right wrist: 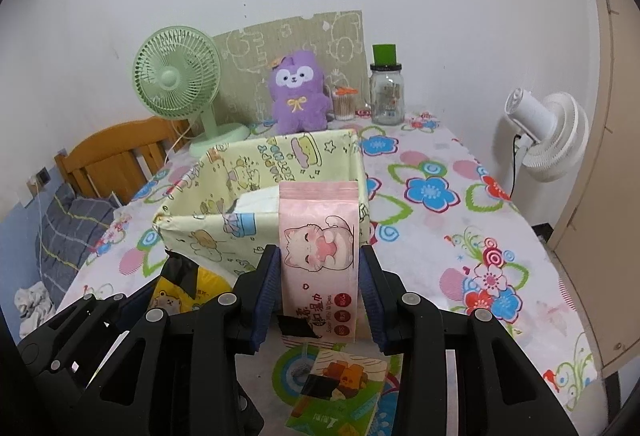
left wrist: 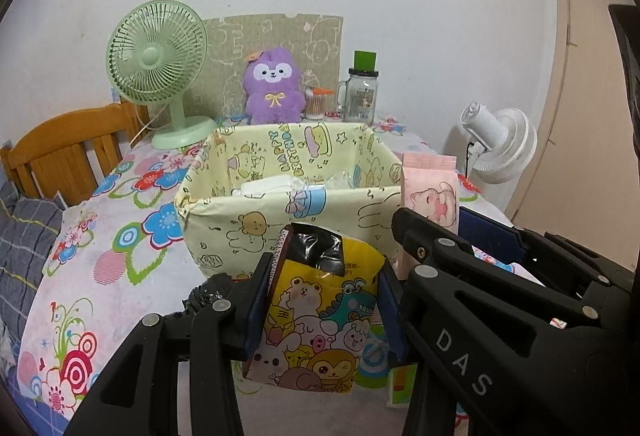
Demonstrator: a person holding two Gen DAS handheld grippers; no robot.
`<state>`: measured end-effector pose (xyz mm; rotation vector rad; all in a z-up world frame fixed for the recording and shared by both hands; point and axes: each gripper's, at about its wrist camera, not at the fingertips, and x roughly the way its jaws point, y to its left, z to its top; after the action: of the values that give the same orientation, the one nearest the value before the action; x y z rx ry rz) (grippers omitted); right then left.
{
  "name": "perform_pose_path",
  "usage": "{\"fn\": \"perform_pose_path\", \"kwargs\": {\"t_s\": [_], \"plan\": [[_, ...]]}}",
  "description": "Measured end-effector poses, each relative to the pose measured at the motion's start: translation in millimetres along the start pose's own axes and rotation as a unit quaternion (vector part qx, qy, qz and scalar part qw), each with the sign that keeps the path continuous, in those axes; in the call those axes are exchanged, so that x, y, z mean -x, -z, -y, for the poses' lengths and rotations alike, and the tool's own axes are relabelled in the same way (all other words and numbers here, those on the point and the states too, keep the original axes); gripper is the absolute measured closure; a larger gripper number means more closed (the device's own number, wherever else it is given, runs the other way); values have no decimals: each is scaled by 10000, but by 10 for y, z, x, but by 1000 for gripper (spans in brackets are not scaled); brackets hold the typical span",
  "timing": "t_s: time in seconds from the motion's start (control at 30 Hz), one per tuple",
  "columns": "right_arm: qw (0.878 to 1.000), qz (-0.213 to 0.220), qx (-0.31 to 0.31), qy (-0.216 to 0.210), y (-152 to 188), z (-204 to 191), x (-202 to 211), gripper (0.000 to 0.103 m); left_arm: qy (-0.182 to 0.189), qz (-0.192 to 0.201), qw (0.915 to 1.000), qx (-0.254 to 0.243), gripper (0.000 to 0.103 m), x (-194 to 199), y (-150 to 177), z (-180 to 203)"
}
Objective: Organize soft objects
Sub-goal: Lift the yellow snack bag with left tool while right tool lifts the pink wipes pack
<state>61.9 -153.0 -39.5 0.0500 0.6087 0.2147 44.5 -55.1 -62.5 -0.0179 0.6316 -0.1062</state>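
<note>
Nearest, the left tool (left wrist: 320,300) is clenched on a yellow pack (left wrist: 320,320) printed with cartoon animals, one blue pad pressed against each side, the pack held clear above the table (left wrist: 108,236). Beside it on the right, the right tool (right wrist: 320,288) grips a pink wipes pack (right wrist: 318,256) with a cat drawn on it, upright between its pads and likewise off the table. On the flowered tablecloth under the right tool lies a green snack packet (right wrist: 340,388).

Just beyond both packs stands a pale yellow fabric box (left wrist: 288,163), open at the top and printed with cartoon figures. White and clear-wrapped packs (left wrist: 276,185) lie inside it. In the right wrist view the wipes pack overlaps the box's near right corner; whether they touch cannot be told.

Behind the box, along the wall, a green fan (left wrist: 160,67) stands at the left, then a purple plush (left wrist: 274,87) in front of a cardboard sheet (left wrist: 280,47), a tub of cotton swabs (left wrist: 314,103) and a glass jar (left wrist: 362,91) with a green cap. A wooden chair (left wrist: 72,151) sits left of the table, and a white fan (left wrist: 500,143) stands off its right side.
</note>
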Motion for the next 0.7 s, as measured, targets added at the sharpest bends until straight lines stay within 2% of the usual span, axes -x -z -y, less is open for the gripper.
{"fn": "perform_pose_path", "kwargs": {"t_s": [0.7], "plan": [[9996,283,56,63,-303,-103,258,60,75,304,9995,-29,54,274,-276,-3]]}}
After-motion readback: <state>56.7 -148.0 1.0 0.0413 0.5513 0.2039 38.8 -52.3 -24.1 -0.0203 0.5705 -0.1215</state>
